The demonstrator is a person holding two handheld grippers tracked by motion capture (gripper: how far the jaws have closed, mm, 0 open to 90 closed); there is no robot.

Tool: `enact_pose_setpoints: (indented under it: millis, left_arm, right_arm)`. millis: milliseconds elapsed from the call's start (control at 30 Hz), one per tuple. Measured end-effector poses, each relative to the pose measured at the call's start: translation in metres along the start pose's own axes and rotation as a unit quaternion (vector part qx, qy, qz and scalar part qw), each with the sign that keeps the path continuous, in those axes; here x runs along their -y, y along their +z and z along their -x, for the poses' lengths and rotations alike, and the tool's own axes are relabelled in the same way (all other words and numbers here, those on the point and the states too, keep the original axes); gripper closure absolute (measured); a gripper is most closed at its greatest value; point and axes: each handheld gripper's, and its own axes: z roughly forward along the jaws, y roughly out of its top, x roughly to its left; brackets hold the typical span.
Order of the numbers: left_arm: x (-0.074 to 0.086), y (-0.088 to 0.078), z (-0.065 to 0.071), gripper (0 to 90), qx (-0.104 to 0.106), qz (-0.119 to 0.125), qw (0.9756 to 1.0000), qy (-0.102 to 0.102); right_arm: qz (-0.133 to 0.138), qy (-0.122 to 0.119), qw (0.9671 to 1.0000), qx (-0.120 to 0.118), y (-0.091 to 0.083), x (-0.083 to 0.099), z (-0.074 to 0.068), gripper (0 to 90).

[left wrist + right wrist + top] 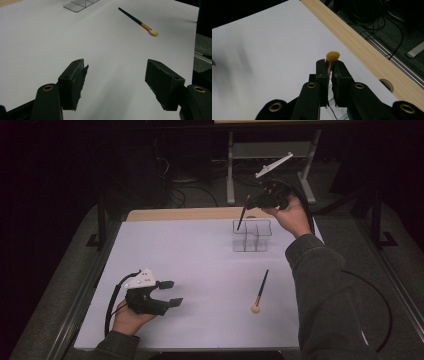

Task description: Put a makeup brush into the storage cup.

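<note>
No lettering, label, brand mark, number or sign can be read anywhere in these pictures. The white sheet over the tabletop (200, 260) is blank, the clear divided organiser (251, 235) carries no print, and neither the brush lying on the sheet (260, 291) nor the brush held above the organiser (243, 212) shows any legible marking on its handle or ferrule. The black tool bodies and the white plate on the left one bear no writing that can be made out.
</note>
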Motion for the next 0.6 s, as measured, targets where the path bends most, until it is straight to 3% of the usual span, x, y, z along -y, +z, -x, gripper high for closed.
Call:
enact_pose_setpoints:
  millis: [600]
  left_arm:
    - [0.000, 0.000, 0.000, 31.2, -0.002, -0.001, 1.0000, 0.005]
  right_arm:
    - [0.003, 0.020, 0.9998, 0.007, 0.011, 0.003, 0.007, 83.4]
